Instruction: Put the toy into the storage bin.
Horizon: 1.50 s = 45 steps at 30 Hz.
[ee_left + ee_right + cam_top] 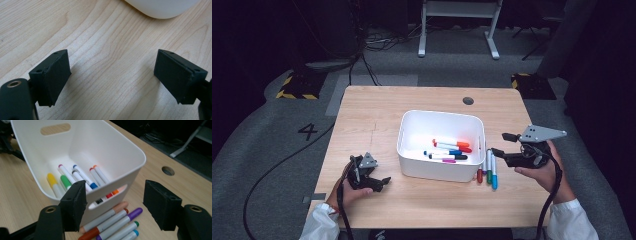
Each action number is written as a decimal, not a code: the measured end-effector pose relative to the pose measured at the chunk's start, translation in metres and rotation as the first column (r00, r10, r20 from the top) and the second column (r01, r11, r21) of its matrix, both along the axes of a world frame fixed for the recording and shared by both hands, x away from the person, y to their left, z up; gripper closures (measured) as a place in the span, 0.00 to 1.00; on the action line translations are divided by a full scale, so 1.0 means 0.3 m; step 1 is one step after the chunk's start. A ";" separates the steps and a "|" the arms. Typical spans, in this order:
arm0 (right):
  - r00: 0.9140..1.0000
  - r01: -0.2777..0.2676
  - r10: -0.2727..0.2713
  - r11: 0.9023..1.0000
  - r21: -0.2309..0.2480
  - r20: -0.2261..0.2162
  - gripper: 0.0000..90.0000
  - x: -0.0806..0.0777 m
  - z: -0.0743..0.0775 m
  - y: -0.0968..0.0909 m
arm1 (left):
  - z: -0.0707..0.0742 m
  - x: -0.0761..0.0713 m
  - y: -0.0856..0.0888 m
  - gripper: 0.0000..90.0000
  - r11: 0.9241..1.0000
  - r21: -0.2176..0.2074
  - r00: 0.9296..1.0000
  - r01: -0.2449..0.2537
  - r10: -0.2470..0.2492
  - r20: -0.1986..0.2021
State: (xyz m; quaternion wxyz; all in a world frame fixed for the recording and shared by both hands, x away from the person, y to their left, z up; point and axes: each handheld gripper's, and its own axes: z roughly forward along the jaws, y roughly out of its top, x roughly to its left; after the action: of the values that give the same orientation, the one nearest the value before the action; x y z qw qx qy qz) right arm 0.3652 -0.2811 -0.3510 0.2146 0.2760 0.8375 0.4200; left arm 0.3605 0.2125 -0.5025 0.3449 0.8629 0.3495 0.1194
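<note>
Loose markers lie in a row at the lower centre of my right gripper view, just beside the white bin at mid-frame on the counter. Several markers already lie inside; I judge the sorting partly done. My right gripper and left gripper both stand apart, empty.

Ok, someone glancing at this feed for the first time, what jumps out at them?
The white bin mid-table, with coloured markers lying in it. Next, a row of loose markers on the wood beside the bin's right wall, just ahead of the open right gripper. The left gripper rests open near the bin's left side.
</note>
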 end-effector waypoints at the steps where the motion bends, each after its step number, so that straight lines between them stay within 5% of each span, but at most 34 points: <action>1: 1.000 0.008 -0.008 1.000 -0.004 -0.008 0.40 0.000 -0.014 -0.009 | 0.000 0.000 0.000 0.15 1.000 0.000 1.000 -0.002 0.002 0.001; 10: 0.986 0.089 -0.094 0.995 -0.037 -0.139 0.40 0.001 -0.234 -0.086 | 0.000 0.000 0.000 0.15 1.000 0.000 1.000 -0.001 0.001 0.000; 15: 0.976 0.090 -0.102 0.993 -0.070 -0.195 0.40 -0.008 -0.326 -0.092 | 0.000 0.000 0.000 0.15 1.000 0.001 1.000 -0.001 0.001 0.000; 25: 0.965 0.090 -0.117 0.988 -0.122 -0.236 0.39 -0.010 -0.404 -0.077 | 0.000 0.000 0.000 0.15 1.000 0.000 1.000 -0.001 0.001 0.000; 34: 0.940 0.188 -0.218 0.973 -0.137 -0.263 0.44 0.013 -0.454 -0.144 | 0.000 0.000 -0.001 0.15 1.000 0.000 1.000 -0.002 0.002 0.002; 45: 0.904 0.337 -0.351 0.936 -0.101 -0.244 0.82 0.019 -0.455 -0.257 | -0.001 0.000 -0.001 0.15 1.000 -0.001 1.000 -0.002 0.002 0.002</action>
State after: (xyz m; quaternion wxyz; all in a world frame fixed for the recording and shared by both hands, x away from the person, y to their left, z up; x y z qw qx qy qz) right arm 0.3708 -0.3581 -0.4875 0.1821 0.4655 0.8079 0.3122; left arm 0.3604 0.2123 -0.5028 0.3453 0.8623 0.3502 0.1206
